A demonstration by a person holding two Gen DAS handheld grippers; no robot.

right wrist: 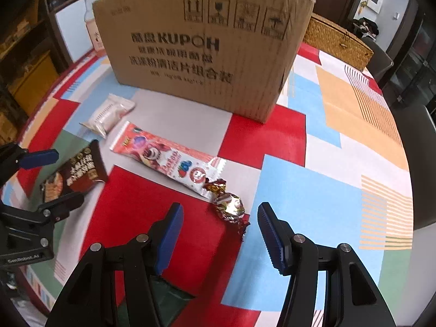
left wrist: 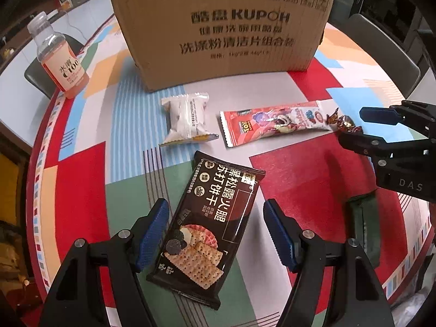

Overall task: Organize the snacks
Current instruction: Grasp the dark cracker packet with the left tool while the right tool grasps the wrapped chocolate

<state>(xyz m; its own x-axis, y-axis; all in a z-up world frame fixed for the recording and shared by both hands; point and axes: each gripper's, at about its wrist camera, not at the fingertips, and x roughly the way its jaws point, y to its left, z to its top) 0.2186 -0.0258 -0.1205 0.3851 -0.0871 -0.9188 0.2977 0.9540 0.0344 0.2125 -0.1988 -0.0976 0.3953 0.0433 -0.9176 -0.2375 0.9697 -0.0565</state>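
Note:
A black cracker packet (left wrist: 207,226) lies between the open fingers of my left gripper (left wrist: 215,231); the jaws stand apart around it. It also shows in the right wrist view (right wrist: 73,174). A foil-wrapped candy (right wrist: 229,204) lies just ahead of my open, empty right gripper (right wrist: 220,234). In the left wrist view the candy (left wrist: 342,122) sits by the right gripper (left wrist: 357,128). A long red and white snack bar (left wrist: 272,122) and a white wrapped cake (left wrist: 188,118) lie in front of the cardboard box (left wrist: 223,27).
A bottle of orange drink (left wrist: 58,60) stands at the table's far left. A dark green packet (left wrist: 365,226) lies near the right edge. A wicker basket (right wrist: 338,41) sits behind the box. The patterned tablecloth (right wrist: 313,190) covers the round table.

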